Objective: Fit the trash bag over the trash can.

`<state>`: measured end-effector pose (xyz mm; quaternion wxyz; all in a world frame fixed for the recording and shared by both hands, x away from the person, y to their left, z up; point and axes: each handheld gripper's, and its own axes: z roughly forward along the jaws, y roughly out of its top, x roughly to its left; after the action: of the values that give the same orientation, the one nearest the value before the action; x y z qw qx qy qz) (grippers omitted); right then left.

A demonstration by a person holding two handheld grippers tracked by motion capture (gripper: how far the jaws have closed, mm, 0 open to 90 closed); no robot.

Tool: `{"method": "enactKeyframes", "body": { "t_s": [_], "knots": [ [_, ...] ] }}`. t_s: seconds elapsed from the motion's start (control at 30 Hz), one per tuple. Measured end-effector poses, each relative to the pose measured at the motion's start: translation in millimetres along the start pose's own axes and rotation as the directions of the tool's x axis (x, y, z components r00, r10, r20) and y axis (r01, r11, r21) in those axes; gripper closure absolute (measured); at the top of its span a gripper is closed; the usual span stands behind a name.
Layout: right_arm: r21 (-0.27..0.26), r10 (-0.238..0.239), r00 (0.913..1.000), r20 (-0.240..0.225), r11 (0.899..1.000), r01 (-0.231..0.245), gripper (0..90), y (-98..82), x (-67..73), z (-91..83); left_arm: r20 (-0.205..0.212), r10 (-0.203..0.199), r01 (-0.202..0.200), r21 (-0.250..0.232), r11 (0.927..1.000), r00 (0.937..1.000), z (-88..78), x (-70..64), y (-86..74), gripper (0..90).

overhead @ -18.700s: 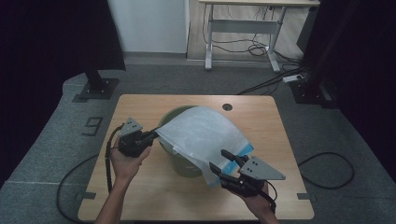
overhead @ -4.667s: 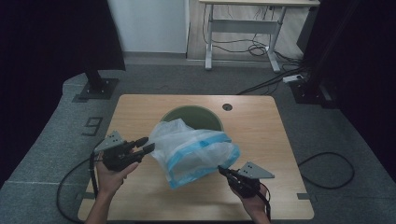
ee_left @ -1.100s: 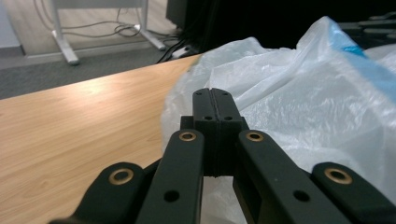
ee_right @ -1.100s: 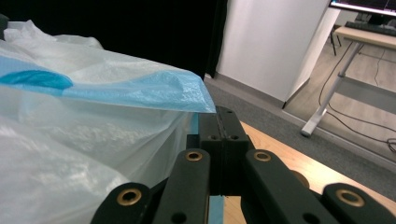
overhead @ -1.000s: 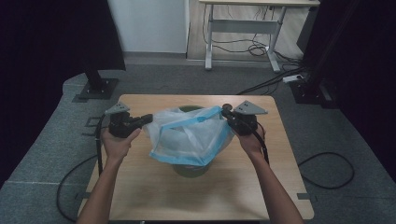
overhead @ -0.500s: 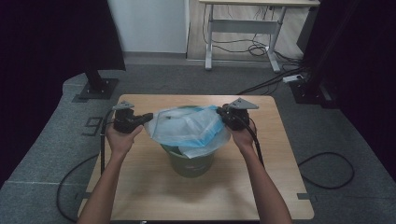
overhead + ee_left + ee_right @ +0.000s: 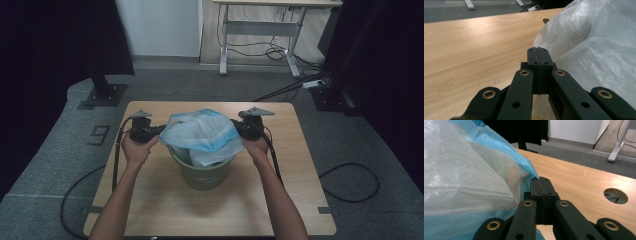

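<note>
A thin plastic bag (image 7: 202,132), white with a blue rim, hangs stretched over the mouth of a green bin (image 7: 202,175) at the middle of the table. My left gripper (image 7: 159,133) is shut on the bag's left edge. My right gripper (image 7: 237,129) is shut on its right edge. In the left gripper view the jaws (image 7: 539,55) are pressed together with the white film (image 7: 596,50) running off to the right. In the right gripper view the closed jaws (image 7: 541,185) pinch the blue rim (image 7: 499,147). The bin's opening is hidden under the bag.
The wooden table (image 7: 150,200) has a round cable hole (image 7: 616,195) near its far edge. Cables (image 7: 118,155) trail from both grippers over the table and onto the grey floor. A desk frame (image 7: 260,30) and dark stands lie beyond the table.
Both hands have come down and slightly nearer with the bag, so it now droops over the bin's mouth. The jaws stayed shut on its edges.
</note>
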<state>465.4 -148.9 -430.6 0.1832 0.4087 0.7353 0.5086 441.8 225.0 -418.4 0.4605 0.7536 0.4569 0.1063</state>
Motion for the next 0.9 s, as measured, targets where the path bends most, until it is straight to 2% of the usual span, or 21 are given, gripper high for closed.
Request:
{"method": "enactKeyframes", "body": {
  "t_s": [0.13, 0.2, 0.23, 0.4, 0.47, 0.5, 0.53, 0.57, 0.6, 0.73, 0.8, 0.83, 0.9],
  "knots": [
    [0.032, 0.003, 1.0, 0.002, 0.999, -0.003, 88.8, -2.8, -0.8, 2.7, 0.014, -0.02, 0.02, 0.025, 0.9995, 0.9997, 3.0, 0.8, -0.4, 89.8],
    [0.072, -0.004, 0.9994, 0.035, 0.997, 0.002, 88.8, -5.4, -1.3, 5.9, -0.009, -0.016, 0.017, 0.057, 0.9982, 0.9998, 5.7, 2.3, -2.3, 89.8],
    [0.094, 0.008, 0.999, 0.045, 0.996, -0.012, 88.8, -11.1, -4.2, 8.7, -0.003, -0.025, 0.025, 0.058, 0.998, 0.9997, 5.9, 3.9, -4.6, 89.8],
    [0.085, 0.044, 0.9982, 0.042, 0.995, -0.047, 88.8, -21.9, -12.3, 7.0, 0.023, -0.026, 0.026, 0.032, 0.9991, 0.9994, 2.1, 6.6, -13.2, 89.8],
    [0.045, 0.07, 0.9968, 0.038, 0.996, -0.071, 88.7, -24.2, -17.1, -0.3, 0.032, -0.027, 0.026, 0.025, 0.9994, 0.9991, 1.3, 6.9, -14.6, 89.8],
    [0.045, 0.07, 0.9968, 0.038, 0.996, -0.071, 88.7, -24.2, -17.1, -0.3, 0.034, -0.024, 0.024, 0.022, 0.9995, 0.9991, 1.0, 6.6, -14.7, 89.8],
    [-0.003, 0.076, 0.9961, 0.045, 0.997, -0.076, 84.8, -21.7, -18.8, -10.4, 0.035, -0.022, 0.022, 0.017, 0.9996, 0.9992, 1.0, 6.3, -14.6, 89.7],
    [-0.003, 0.076, 0.9961, 0.045, 0.997, -0.076, 84.8, -21.7, -18.8, -10.4, 0.036, -0.022, 0.022, 0.015, 0.9997, 0.9991, 1.0, 6.2, -14.4, 89.7],
    [-0.047, 0.085, 0.9949, 0.053, 0.995, -0.083, 76.2, -18.5, -20.2, -19.2, 0.041, -0.024, 0.024, 0.008, 0.9997, 0.9989, 1.3, 5.9, -13.7, 89.7],
    [-0.096, 0.073, 0.9954, 0.063, 0.993, -0.067, 73.1, -12.2, -20.8, -35.3, 0.041, -0.02, 0.019, 0.002, 0.9998, 0.999, 1.2, 4.2, -12.2, 89.7],
    [-0.125, 0.059, 0.9968, 0.053, 0.991, -0.053, 70.4, -8.0, -18.7, -47.4, 0.04, -0.017, 0.017, 0.001, 0.9998, 0.9991, 1.3, 3.1, -11.6, 89.7],
    [-0.144, 0.043, 0.9981, 0.043, 0.989, -0.037, 67.9, -4.2, -13.8, -60.8, 0.038, -0.016, 0.016, 0.002, 0.9999, 0.9991, 1.3, 2.8, -11.4, 89.7],
    [-0.147, 0.041, 0.9987, 0.032, 0.988, -0.036, 66.9, -3.5, -11.9, -64.8, 0.037, -0.016, 0.016, 0.002, 0.9999, 0.9992, 1.1, 2.7, -11.2, 89.7]
  ]
}}
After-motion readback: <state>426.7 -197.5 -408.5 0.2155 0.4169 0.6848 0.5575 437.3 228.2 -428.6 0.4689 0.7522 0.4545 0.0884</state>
